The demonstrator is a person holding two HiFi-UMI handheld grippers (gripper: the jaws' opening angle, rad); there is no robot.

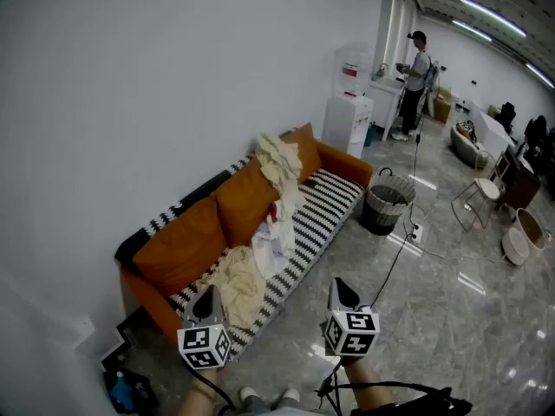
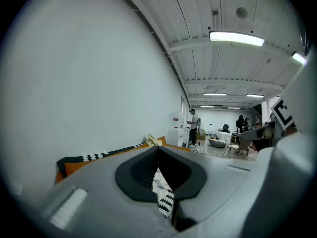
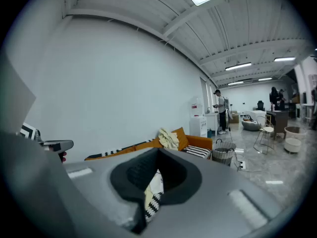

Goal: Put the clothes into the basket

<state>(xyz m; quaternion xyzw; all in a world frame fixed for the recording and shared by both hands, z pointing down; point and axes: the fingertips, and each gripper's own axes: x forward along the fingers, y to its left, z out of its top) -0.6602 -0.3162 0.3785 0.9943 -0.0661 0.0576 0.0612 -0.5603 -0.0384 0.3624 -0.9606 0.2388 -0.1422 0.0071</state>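
Clothes (image 1: 260, 254) are lying strung out along the seat of the orange sofa (image 1: 186, 245): a cream heap at its near end, white pieces at mid-seat, and a cream garment (image 1: 277, 161) hanging over the backrest towards the far end. The basket (image 1: 387, 203) is standing on the floor just beyond the sofa's far armrest; I cannot tell what it holds. I am holding the left gripper (image 1: 205, 302) and the right gripper (image 1: 342, 291) short of the sofa's front edge, both with jaws together and nothing between them. The pile's long axis is running away from the tongs towards the basket. The left gripper is sitting nearer the near heap, so I am judging that it should open and lead.
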